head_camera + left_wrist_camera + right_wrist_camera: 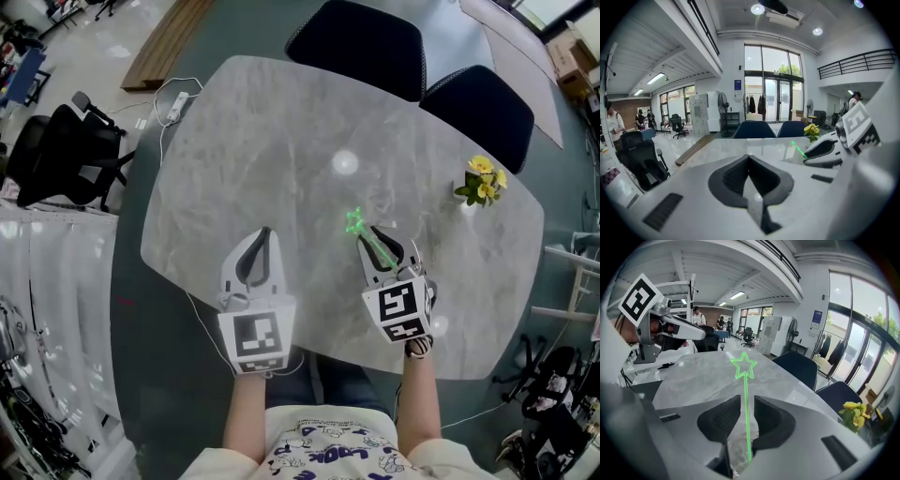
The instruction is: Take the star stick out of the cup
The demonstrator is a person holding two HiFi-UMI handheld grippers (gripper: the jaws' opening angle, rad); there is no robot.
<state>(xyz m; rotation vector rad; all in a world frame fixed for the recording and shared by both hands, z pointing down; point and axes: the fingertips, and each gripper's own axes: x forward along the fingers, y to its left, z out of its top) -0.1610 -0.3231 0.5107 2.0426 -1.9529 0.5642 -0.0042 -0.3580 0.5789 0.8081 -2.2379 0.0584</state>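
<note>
A green star stick [356, 225] stands between the two jaws of my right gripper [389, 242] near the front right of the grey marble table [281, 159]. In the right gripper view the stick [745, 404] rises straight up the gap, its star above the jaw tips. A narrow space shows on each side of it, so my right gripper [746, 399] is open around it. Its lower end sits in a clear cup [736, 453], half hidden under the jaws. To the left, my left gripper [264, 234] hovers over the table, jaws together and empty.
A small vase of yellow flowers [483, 180] stands at the table's right edge. Two dark chairs [361, 37] [483, 108] are pushed in at the far side. A black office chair [66, 155] and a power strip [175, 105] are on the floor to the left.
</note>
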